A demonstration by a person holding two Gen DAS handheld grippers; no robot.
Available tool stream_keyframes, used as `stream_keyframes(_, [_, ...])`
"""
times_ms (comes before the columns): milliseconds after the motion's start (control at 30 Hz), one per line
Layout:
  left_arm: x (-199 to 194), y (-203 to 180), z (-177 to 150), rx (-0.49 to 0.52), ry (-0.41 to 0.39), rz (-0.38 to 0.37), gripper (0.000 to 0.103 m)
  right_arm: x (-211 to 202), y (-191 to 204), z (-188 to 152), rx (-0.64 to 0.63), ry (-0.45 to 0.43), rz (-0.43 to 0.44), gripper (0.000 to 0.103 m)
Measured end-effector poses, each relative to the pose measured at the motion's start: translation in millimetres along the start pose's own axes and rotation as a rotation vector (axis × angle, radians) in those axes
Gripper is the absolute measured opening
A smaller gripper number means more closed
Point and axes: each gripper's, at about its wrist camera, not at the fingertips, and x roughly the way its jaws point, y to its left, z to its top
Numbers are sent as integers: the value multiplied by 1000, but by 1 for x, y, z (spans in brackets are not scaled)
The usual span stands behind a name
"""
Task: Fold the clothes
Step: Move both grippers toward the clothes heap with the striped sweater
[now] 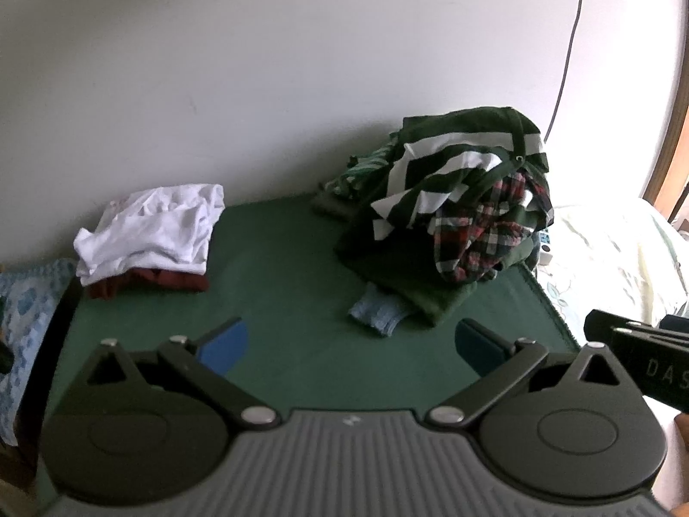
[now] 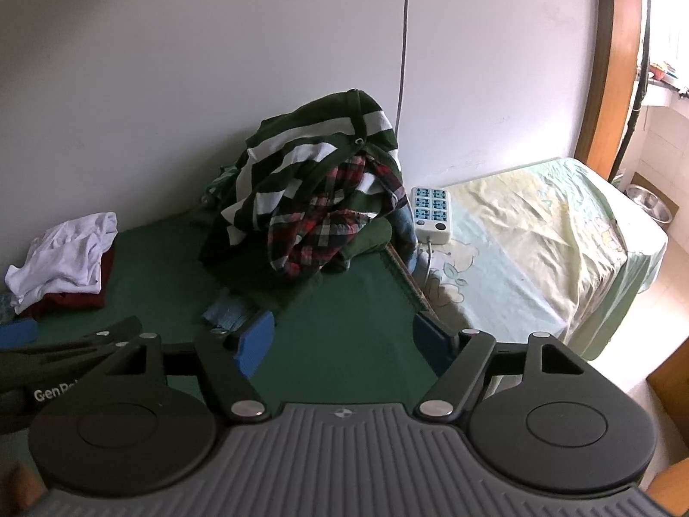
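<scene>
both grippers, left gripper (image 1: 351, 344) and right gripper (image 2: 342, 338), gape wide, holding nothing.

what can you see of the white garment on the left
The white garment is a thin, creased fabric, loosely folded into a rumpled bundle. It lies on top of a dark red cloth, which rests on the green table cover, near the wall at the far left. A faint pinkish mark shows near its back edge. Neither gripper touches it.
</scene>
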Motion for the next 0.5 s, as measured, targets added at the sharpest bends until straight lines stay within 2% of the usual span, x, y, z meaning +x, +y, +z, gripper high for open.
stream_keyframes(300, [3, 4, -4, -15, 11, -16, 103, 1, 3, -2, -2, 2, -2, 75])
stream_keyframes(500, [6, 4, 1, 81, 2, -36, 103, 10, 2, 9, 2, 10, 20, 75])
